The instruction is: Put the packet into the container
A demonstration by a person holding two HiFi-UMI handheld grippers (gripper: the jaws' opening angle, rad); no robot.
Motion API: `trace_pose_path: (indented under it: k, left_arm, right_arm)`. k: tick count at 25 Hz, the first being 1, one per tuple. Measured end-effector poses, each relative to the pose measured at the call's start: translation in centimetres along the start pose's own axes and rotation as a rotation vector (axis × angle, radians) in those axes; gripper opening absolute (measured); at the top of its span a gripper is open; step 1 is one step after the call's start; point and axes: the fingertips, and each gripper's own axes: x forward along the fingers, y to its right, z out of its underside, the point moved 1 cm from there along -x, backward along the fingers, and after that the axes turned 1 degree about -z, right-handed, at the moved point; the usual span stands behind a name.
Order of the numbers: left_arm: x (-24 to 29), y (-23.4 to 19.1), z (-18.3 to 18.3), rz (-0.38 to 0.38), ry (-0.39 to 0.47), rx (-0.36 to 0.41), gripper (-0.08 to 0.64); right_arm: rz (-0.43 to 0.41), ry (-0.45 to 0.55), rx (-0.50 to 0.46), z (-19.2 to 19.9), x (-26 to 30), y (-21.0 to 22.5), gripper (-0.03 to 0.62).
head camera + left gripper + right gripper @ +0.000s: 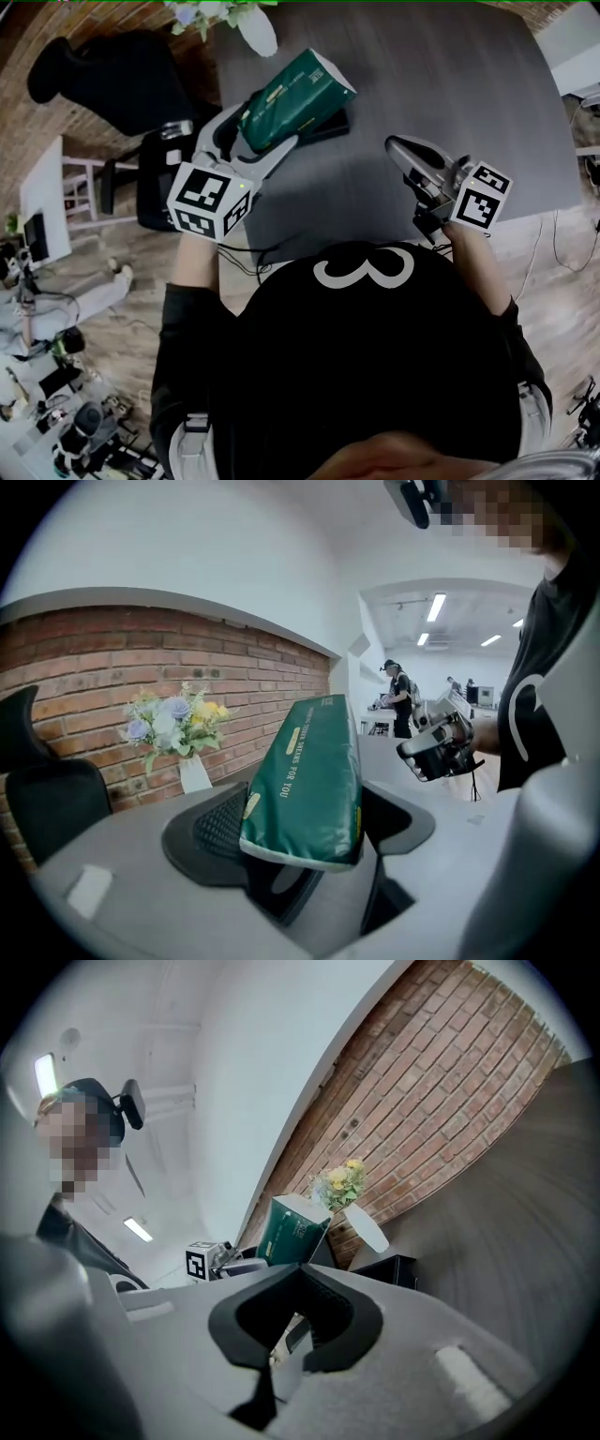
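Observation:
A green packet (295, 94) with pale print hangs tilted above the dark table (450, 94), end up. My left gripper (258, 131) is shut on its lower part; in the left gripper view the packet (305, 780) fills the gap between both black pads. A low black container (330, 127) sits on the table just behind and under the packet, mostly hidden by it. My right gripper (398, 148) hovers to the right over the table's near edge, shut and holding nothing. The right gripper view shows its jaws meeting, with the packet (291, 1227) and the container (389, 1269) beyond.
A white vase of flowers (253, 28) stands at the table's far left corner, close behind the packet. A black office chair (103, 75) and a white side table (42, 197) stand left of the table. A brick wall (94, 658) runs behind. Cables lie on the floor.

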Motion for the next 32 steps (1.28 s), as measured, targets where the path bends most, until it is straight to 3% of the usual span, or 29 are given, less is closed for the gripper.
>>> trace_pose_path:
  k: [5, 13, 20, 32]
  left_arm:
    - [1.6, -1.9, 2.0, 0.054, -0.061, 0.117, 0.391]
    - [4.0, -3.7, 5.1, 0.145, -0.143, 0.213, 0.390]
    - [6.6, -4.3, 8.1, 0.192, -0.215, 0.262, 0.390]
    - [9.4, -4.6, 11.8, 0.243, -0.306, 0.269, 0.391]
  right_arm:
    - [0.049, 0.019, 0.010, 1.4, 0.8, 0.8, 0.002]
    - [0.128, 0.035, 0.044, 2.1, 0.7, 1.4, 0.002]
    - [0.181, 0.042, 0.071, 2.1, 0.3, 2.0, 0.002]
    - [0.220, 0.068, 0.095, 2.7, -0.2, 2.9, 0.002]
